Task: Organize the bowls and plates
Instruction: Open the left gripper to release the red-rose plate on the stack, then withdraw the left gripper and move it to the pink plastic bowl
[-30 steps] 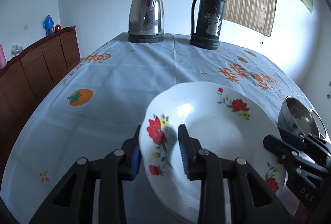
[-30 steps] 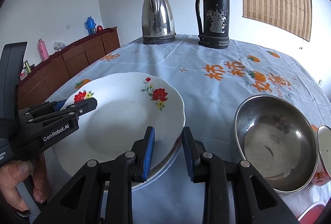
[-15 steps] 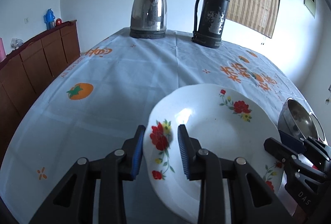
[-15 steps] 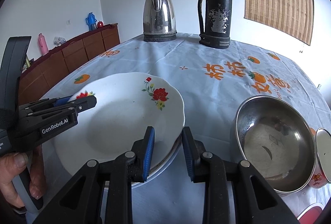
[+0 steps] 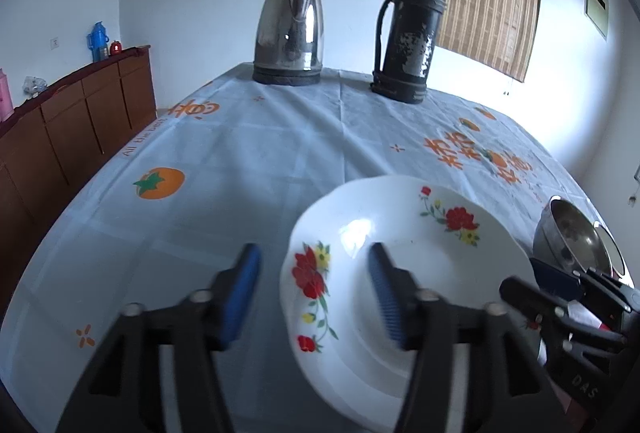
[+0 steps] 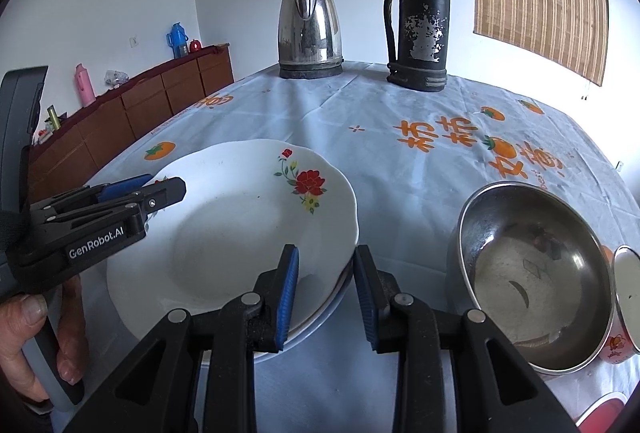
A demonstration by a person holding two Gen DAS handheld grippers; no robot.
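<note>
A white plate with red flowers (image 5: 404,273) (image 6: 240,233) lies on top of a stack of plates, whose lower rims (image 6: 320,309) show beneath it. My left gripper (image 5: 314,285) (image 6: 164,189) straddles the plate's left rim; its jaws are opening and the pads stand clear of the rim. My right gripper (image 6: 326,293) (image 5: 560,297) straddles the near right rim, its jaws also opening, with the rim between the pads and a small gap on each side. A steel bowl (image 6: 528,285) (image 5: 572,237) sits to the right of the plates.
A steel kettle (image 6: 310,33) and a black flask (image 6: 420,17) stand at the table's far end. An enamel cup (image 6: 628,305) sits right of the bowl, with a red-rimmed dish (image 6: 604,405) at the bottom right. A wooden sideboard (image 5: 72,129) runs along the left wall. A hand (image 6: 36,337) holds the left gripper.
The left jaws have spread wide and let go of the plate's rim. The right jaws have widened a little. The plate has settled onto the stack; both hands stayed put.
</note>
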